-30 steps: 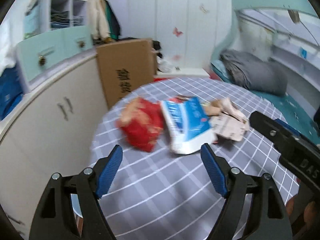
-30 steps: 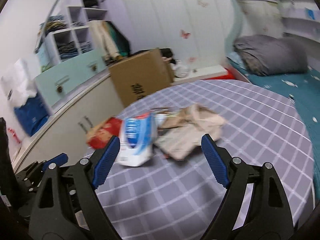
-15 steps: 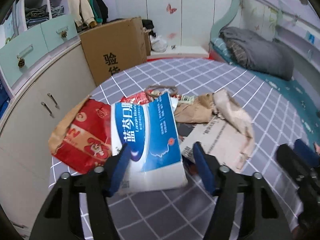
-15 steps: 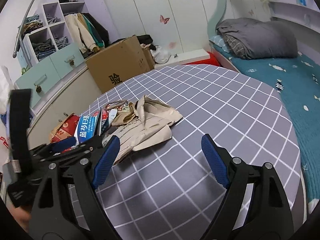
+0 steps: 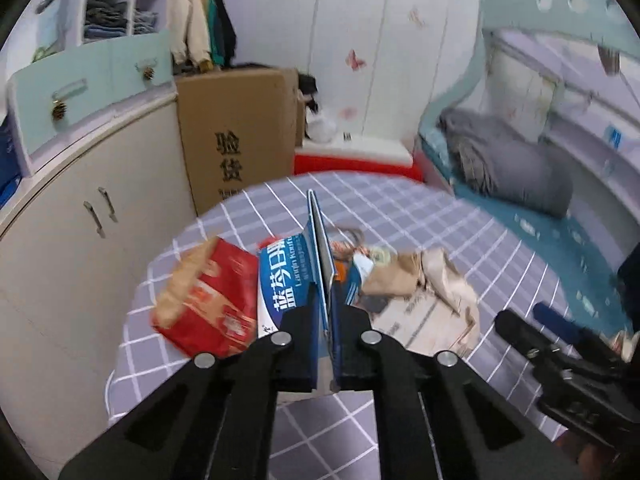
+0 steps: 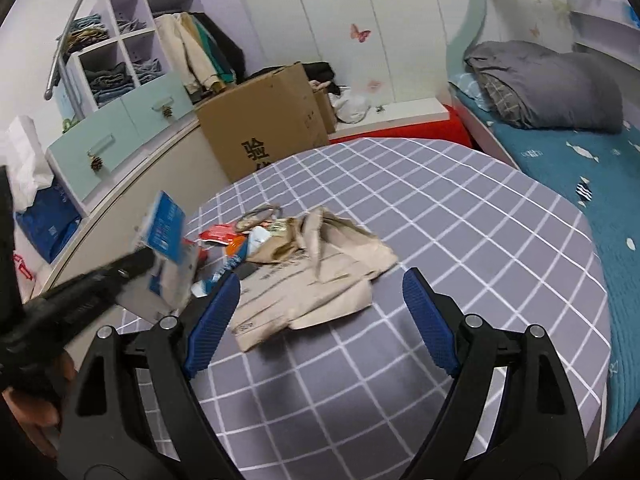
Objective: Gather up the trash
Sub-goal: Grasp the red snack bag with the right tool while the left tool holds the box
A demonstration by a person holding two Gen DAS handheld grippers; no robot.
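A blue-and-white packet [image 5: 286, 276] stands on edge, lifted off the checked tablecloth [image 6: 480, 240]. My left gripper [image 5: 325, 292] is closing down flat on it, and both pads press the packet. The right wrist view shows that packet [image 6: 166, 224] held up at the left by the left gripper [image 6: 140, 260]. A red packet [image 5: 208, 300] lies just left of it. A crumpled brown paper bag [image 6: 320, 276] lies in the middle. My right gripper [image 6: 320, 280] hovers open over its near part, with nothing gripped. The right gripper [image 5: 520, 314] also shows at the lower right of the left wrist view.
Small wrappers [image 6: 224, 236] lie behind the bag. A cardboard box [image 6: 264, 128] stands beyond the table's far edge. A curved cabinet [image 5: 60, 220] runs along the left, and a bed with a grey blanket [image 6: 552, 84] along the right. A hand [image 6: 28, 412] holds the left gripper.
My left gripper moved forward over the blue-and-white packet, shut on it and tipped it up on edge. The right gripper moved in over the brown bag and stayed open.
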